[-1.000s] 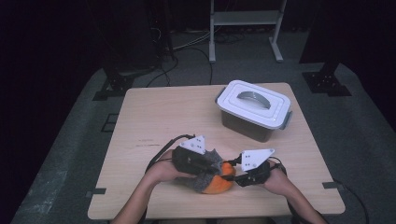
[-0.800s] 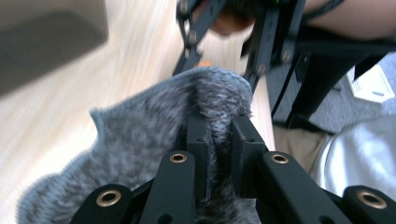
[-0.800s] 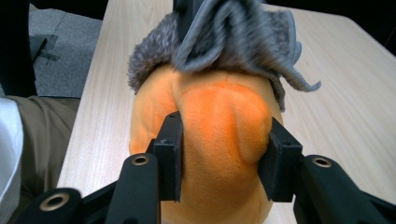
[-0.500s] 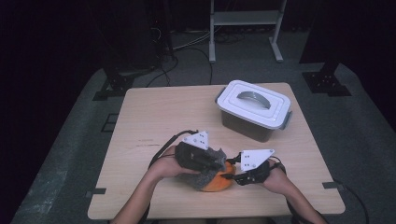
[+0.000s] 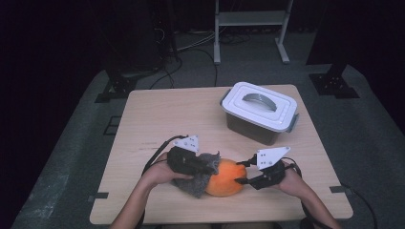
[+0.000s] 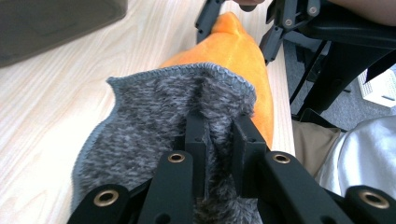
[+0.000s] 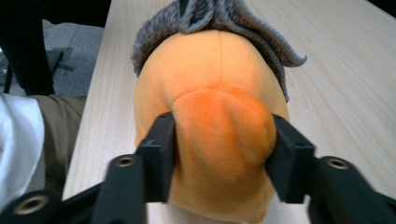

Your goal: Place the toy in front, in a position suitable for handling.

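From above, an orange soft toy [image 5: 225,178] lies on the desk [image 5: 162,119] near the bottom middle of the frame. A grey fuzzy cloth [image 5: 199,172] is draped over the toy's left end. The left claw [image 5: 208,167] pinches this cloth. The right claw [image 5: 242,174] sits at the toy's right end. A white box with a lid [image 5: 260,110] stands apart, in the upper right.

In the left gripper view, the left claw [image 6: 219,140] is squeezed nearly shut, with a fold of the cloth [image 6: 154,121] caught between its jaws. The toy [image 6: 233,51] pokes out behind, toward the top.

In the right gripper view, the right claw [image 7: 222,144] has just been opening. Its jaws stand about half spread, one on each side of a round bump on the toy [image 7: 210,93], and they touch it. The cloth [image 7: 219,16] is at the top.
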`<state>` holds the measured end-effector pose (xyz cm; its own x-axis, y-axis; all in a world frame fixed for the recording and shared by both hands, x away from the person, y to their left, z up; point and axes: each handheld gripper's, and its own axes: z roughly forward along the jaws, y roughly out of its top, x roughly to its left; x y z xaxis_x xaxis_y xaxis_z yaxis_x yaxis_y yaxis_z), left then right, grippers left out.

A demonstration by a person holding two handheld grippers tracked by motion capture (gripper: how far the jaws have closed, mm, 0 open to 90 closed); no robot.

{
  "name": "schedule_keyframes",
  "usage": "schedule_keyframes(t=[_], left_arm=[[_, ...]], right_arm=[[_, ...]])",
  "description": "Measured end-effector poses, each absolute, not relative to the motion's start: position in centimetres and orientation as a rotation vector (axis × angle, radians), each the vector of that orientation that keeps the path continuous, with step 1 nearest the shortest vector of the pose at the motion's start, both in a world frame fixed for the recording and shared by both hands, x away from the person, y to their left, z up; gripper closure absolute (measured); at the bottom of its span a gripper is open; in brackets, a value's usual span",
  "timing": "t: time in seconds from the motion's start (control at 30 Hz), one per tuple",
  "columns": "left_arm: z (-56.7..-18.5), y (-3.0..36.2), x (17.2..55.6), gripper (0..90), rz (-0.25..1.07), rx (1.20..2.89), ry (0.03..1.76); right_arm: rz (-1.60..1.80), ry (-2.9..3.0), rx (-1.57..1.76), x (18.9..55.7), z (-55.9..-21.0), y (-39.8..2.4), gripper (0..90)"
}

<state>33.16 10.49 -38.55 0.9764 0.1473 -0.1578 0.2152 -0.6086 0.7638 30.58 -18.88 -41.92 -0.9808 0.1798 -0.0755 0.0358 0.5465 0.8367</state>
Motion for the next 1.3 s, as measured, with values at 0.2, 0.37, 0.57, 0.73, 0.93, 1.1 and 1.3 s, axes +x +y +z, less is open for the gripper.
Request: schedule_keyframes(t=[0.2,0.37,0.57,0.73,0.93,1.1,1.3], left_arm=[[-38.3,9.2,32.8,78.8,-0.113,2.222,0.204],[-38.4,8.8,32.9,78.7,-0.12,2.227,0.194],[-39.2,10.7,33.2,78.0,-0.131,2.202,0.251],[-40.4,12.3,33.2,78.2,-0.128,2.201,0.302],[-39.9,12.5,33.3,79.4,-0.134,2.16,0.29],[-38.4,10.4,32.8,79.4,-0.131,2.162,0.215],[-37.7,7.8,31.8,79.5,-0.101,2.224,0.123]], right_arm=[[1.478,2.623,0.229,30.5,-40.8,-18.5,32.5],[1.443,2.642,0.216,30.5,-41.1,-18.0,44.6],[1.451,2.64,0.201,30.5,-41.8,-19.5,56.1],[1.459,2.641,0.205,30.5,-42.0,-20.1,57.1],[1.451,2.624,0.203,30.3,-41.7,-19.5,57.4],[1.434,2.613,0.155,30.1,-41.3,-18.1,57.8],[1.44,2.591,0.161,29.9,-40.9,-17.2,44.0]])
